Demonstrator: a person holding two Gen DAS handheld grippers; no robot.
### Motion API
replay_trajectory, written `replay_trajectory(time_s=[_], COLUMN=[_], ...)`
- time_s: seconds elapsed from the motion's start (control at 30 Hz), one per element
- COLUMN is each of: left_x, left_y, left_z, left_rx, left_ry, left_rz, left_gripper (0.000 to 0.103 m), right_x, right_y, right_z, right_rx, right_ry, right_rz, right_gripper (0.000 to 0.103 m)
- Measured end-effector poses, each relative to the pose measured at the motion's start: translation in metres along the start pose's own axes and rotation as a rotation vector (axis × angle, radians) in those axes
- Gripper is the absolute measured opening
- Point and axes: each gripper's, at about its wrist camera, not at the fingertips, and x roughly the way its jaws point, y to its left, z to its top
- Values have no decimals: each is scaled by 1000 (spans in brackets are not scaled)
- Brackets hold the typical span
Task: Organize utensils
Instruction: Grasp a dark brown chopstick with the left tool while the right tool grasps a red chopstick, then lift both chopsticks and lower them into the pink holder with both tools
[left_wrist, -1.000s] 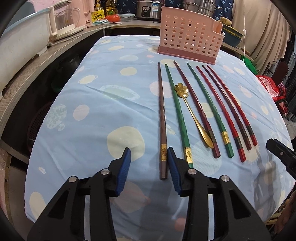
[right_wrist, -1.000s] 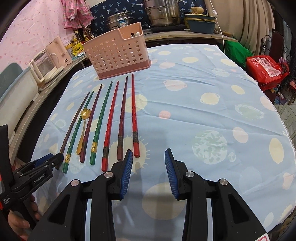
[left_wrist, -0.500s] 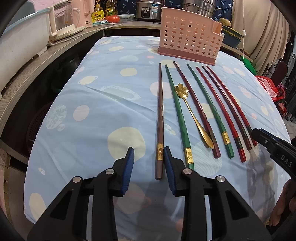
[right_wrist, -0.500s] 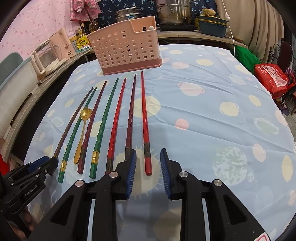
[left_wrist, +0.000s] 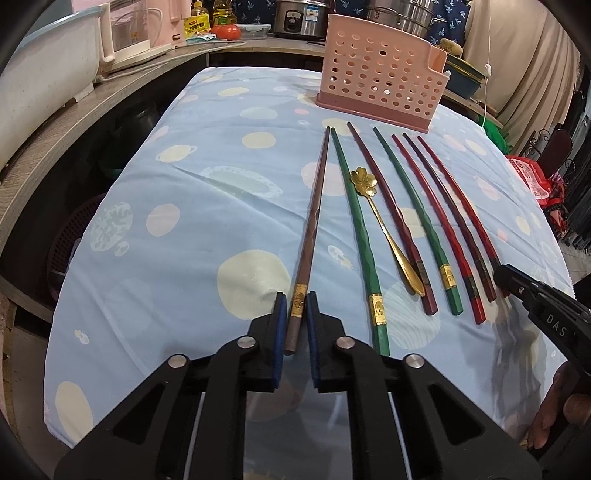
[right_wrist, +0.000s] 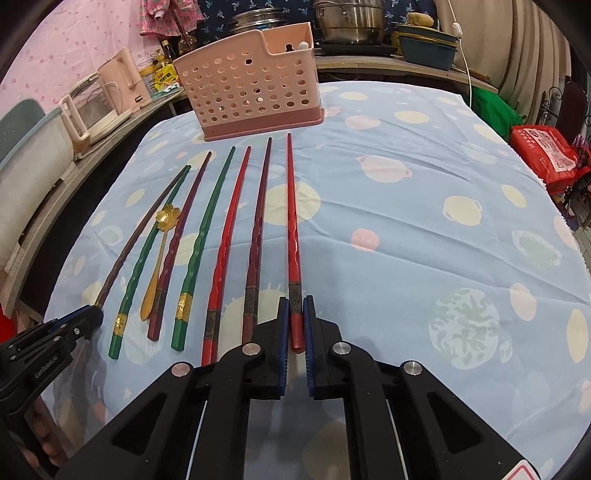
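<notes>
Several chopsticks lie side by side on the blue spotted tablecloth (left_wrist: 192, 229), handle ends toward me. My left gripper (left_wrist: 296, 300) is closing, its blue pads tight against the gold-banded end of the brown chopstick (left_wrist: 314, 221), the leftmost one. My right gripper (right_wrist: 295, 301) is shut on the handle end of the red chopstick (right_wrist: 293, 221), the rightmost one. Both chopsticks still rest on the cloth. A gold flower spoon (left_wrist: 364, 181) lies between the green and dark red sticks. The pink perforated utensil basket (left_wrist: 380, 85) stands upright just beyond the tips.
Green, dark red and red chopsticks (right_wrist: 207, 229) fill the row between the two held ones. Counters with a kettle (right_wrist: 118, 85), pots and a basin ring the far and left sides. A red bag (right_wrist: 546, 151) sits off the table's right edge.
Both grippers have narrowed from wide open onto a chopstick end each. The right gripper has shifted left onto the outer red chopstick; the left has stayed over the brown one.
</notes>
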Motion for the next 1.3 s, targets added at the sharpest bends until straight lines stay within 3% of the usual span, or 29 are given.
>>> replay_trajectory(time_s=[0.73,1.3], left_x=[-40,-103], left_y=[-2,-12], left_z=[-5,25], left_rx=[-10,5], left_ry=[-27,-162], left_rz=[-37,-74], left_gripper=[7,7], right_x=[-72,-140], right_y=[-14,-19], right_z=[0,31], right_rx=[51,68], right_ry=[-133,-304], right_rz=[47,95], right_gripper=[7,7])
